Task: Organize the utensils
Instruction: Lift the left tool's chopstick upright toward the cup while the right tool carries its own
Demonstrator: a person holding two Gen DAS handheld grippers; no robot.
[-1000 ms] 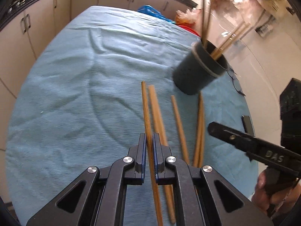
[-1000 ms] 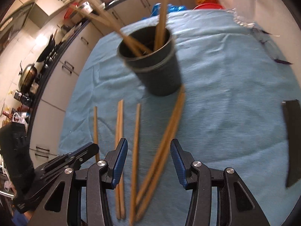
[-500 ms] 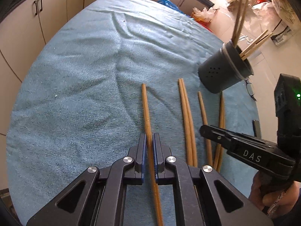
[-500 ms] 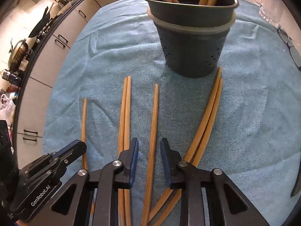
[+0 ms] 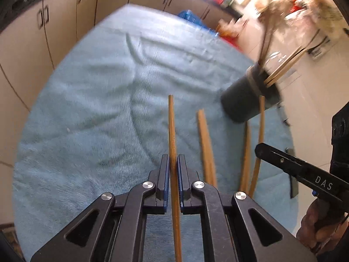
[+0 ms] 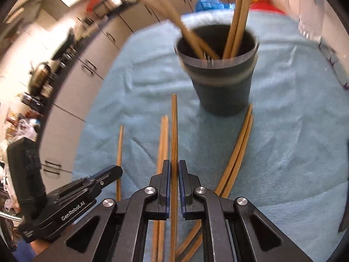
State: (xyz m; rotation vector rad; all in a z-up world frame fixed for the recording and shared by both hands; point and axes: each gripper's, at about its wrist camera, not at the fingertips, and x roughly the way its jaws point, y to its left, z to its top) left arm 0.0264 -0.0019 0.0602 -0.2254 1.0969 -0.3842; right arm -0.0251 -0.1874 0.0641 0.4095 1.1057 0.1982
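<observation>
Right wrist: right gripper [image 6: 174, 174] just clamped a chopstick [image 6: 174, 131]; left gripper [image 5: 173, 168] grips another [image 5: 171, 128]. Pickup step; next, lift both into holder [image 6: 220, 87].

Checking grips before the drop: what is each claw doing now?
Left claw: shut on a chopstick.
Right claw: just closed on another chopstick.

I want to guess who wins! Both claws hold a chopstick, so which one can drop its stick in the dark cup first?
Probably the right claw. Its chopstick points almost at the dark cup just ahead. The left claw grips its chopstick too, but there the cup sits off to the side.
</observation>
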